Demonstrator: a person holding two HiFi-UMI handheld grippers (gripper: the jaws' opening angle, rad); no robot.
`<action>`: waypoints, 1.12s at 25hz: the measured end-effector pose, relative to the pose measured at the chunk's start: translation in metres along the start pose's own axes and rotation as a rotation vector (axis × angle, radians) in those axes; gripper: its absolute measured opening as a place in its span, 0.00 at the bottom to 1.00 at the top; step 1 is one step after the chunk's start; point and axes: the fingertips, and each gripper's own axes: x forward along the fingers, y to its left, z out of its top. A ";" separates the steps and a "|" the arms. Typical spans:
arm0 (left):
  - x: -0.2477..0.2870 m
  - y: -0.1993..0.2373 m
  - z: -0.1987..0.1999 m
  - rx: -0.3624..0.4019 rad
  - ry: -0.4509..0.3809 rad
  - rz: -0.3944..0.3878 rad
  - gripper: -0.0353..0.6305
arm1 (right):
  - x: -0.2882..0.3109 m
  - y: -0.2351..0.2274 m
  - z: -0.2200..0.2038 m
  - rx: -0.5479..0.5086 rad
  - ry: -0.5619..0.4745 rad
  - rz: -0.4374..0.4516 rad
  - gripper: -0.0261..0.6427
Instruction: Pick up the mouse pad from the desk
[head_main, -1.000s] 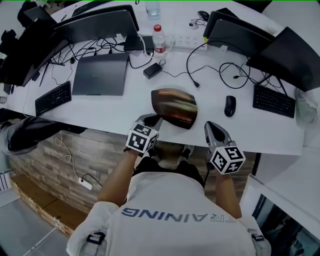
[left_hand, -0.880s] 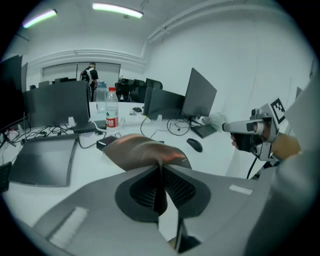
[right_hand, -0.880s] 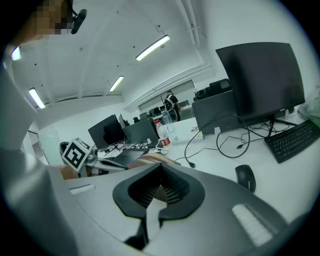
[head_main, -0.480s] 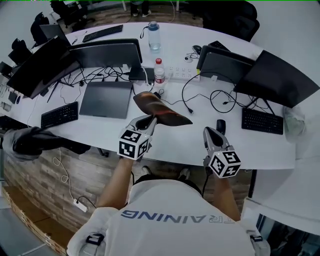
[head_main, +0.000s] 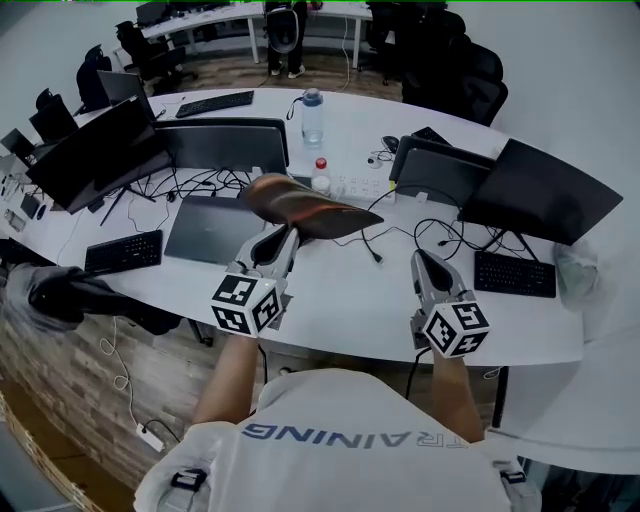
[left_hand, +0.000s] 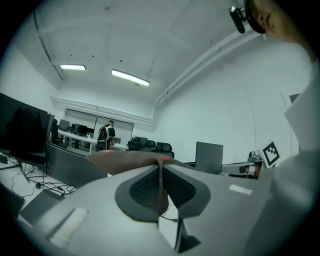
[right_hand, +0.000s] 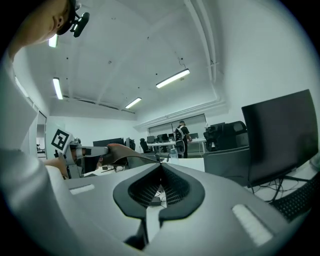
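Observation:
The mouse pad (head_main: 303, 209) is a dark, brownish, flexible sheet, held in the air above the white desk (head_main: 340, 290). My left gripper (head_main: 284, 237) is shut on its near edge, and the pad juts out forward and to the right. In the left gripper view the thin pad edge (left_hand: 160, 176) runs between the two pads, and the sheet (left_hand: 122, 159) spreads beyond the tips. My right gripper (head_main: 424, 262) hovers over the desk's front right, shut, with nothing in it. The right gripper view shows its jaws (right_hand: 161, 171) meeting and the pad (right_hand: 126, 152) off to the left.
On the desk lie a closed laptop (head_main: 214, 228), two keyboards (head_main: 124, 252) (head_main: 514, 273), several dark monitors (head_main: 540, 203), two water bottles (head_main: 312, 117) (head_main: 321, 176) and loose cables (head_main: 455, 240). Office chairs and a person with a backpack (left_hand: 104, 136) are far behind.
Both grippers have risen well above the desk. The mouse pad came up off the desk in the left gripper and now hangs out level in front of it.

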 end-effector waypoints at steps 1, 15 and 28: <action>-0.002 0.001 0.007 0.001 -0.020 0.008 0.10 | 0.002 0.001 0.005 -0.007 -0.008 0.006 0.06; -0.013 0.003 0.035 0.023 -0.096 0.044 0.10 | 0.006 0.001 0.040 -0.032 -0.090 -0.009 0.06; -0.016 0.000 0.026 0.005 -0.063 0.038 0.10 | 0.000 0.012 0.032 -0.029 -0.070 -0.001 0.06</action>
